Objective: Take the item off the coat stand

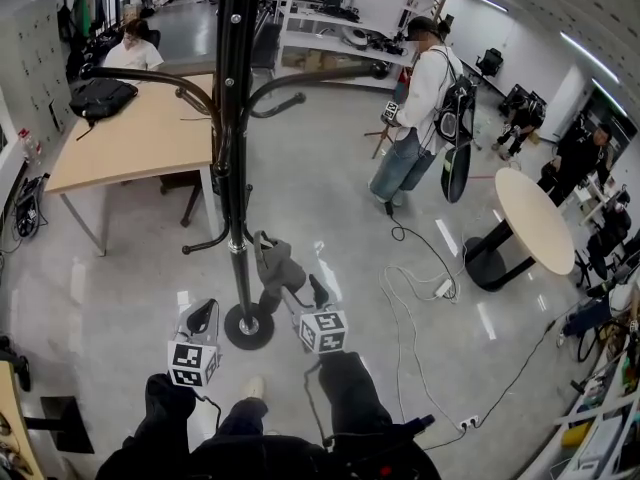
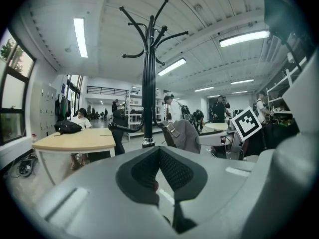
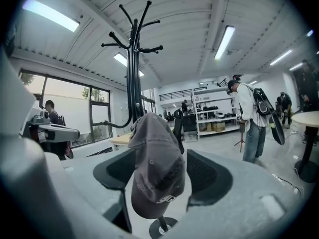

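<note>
Stand (image 1: pixel 237 118), black and many-hooked, rises from the floor (image 1: pixel 130 298) just ahead of both grippers. Right gripper (image 3: pixel 163 173) has its jaws spread wide. The grey cap (image 3: pixel 155 168) hangs between them, close by the stand's pole, with neither pad pressing it. What carries the cap I cannot tell. Left gripper (image 2: pixel 160 156) sits alongside, jaws pressed together on nothing.
</note>
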Available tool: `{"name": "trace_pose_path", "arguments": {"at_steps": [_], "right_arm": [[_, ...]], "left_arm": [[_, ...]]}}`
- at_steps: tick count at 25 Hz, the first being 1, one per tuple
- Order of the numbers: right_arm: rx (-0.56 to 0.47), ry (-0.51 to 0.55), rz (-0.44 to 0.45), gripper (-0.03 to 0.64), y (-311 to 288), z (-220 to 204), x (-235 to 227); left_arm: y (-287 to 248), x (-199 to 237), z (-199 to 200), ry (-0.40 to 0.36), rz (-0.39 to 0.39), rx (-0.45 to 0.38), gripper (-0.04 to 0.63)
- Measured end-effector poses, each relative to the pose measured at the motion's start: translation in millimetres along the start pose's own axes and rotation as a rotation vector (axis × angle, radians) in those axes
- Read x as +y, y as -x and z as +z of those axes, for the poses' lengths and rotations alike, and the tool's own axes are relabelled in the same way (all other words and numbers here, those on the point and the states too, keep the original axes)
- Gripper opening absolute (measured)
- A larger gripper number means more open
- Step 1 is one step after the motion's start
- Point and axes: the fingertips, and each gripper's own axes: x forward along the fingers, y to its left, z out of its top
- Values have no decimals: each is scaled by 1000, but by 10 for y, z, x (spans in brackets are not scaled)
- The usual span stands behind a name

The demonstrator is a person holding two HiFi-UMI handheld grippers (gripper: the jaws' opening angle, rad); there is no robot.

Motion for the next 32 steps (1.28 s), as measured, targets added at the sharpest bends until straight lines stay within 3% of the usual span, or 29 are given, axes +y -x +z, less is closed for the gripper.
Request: {"name": "trace_pose_path", "arguments": {"at_steps": [9, 24, 32], "right_arm": [[34, -42, 1, 318, -69, -118, -12], [42, -47, -7, 140, -68, -128, -69], [43, -60, -1, 95, -69, -130, -31]], "left_arm": [[16, 61, -34, 4, 12, 5, 3], [39, 83, -35, 2, 23, 9, 3], [75, 109, -42, 4, 28, 14, 3]]}}
